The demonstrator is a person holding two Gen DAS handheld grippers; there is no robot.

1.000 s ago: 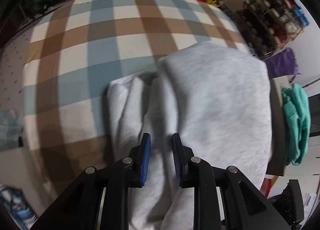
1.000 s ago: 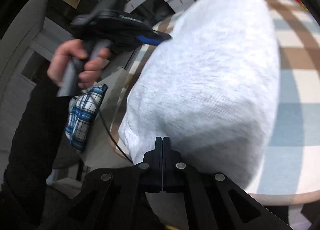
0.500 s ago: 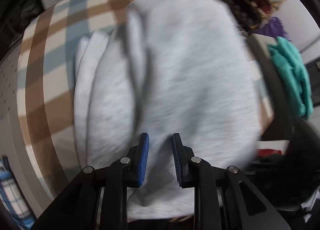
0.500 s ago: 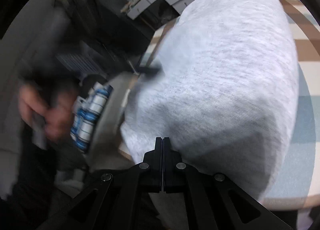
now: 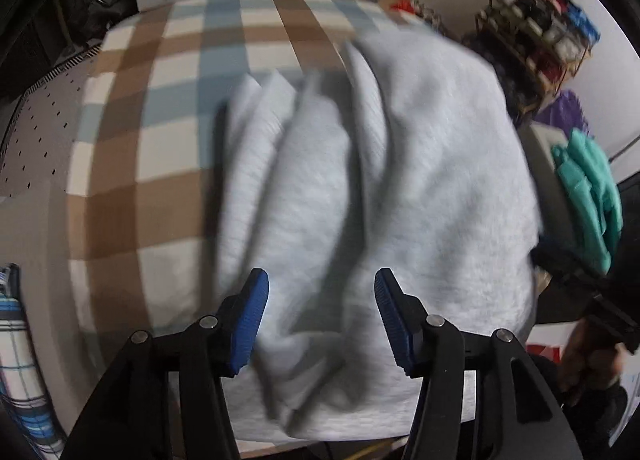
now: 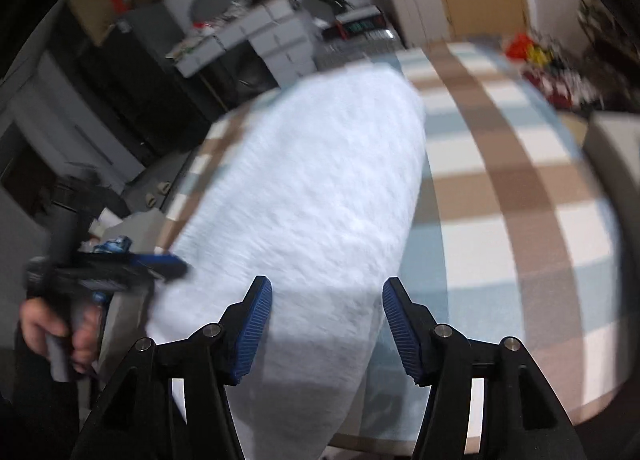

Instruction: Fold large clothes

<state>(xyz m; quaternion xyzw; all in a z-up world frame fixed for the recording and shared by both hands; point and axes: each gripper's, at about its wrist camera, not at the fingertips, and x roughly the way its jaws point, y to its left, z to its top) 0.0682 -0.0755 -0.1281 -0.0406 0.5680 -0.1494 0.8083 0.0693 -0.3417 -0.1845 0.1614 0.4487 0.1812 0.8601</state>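
The grey garment (image 5: 384, 196) lies folded along the near edge of the table (image 5: 168, 132), its lower hem spilling over that edge. Both tools are opening with only cloth below them: the left tool (image 5: 320, 316) spread above the rumpled side, the right tool (image 6: 326, 320) spread over the smooth side, pads clear of the fabric. The overhanging weight may drag the fold off the near edge, and the loose ridges toward the table's middle may slump apart. The garment looks like thick, soft, heathered fleece, bulky and rounded; the checked tablecloth (image 6: 520, 188) looks flat and smooth.
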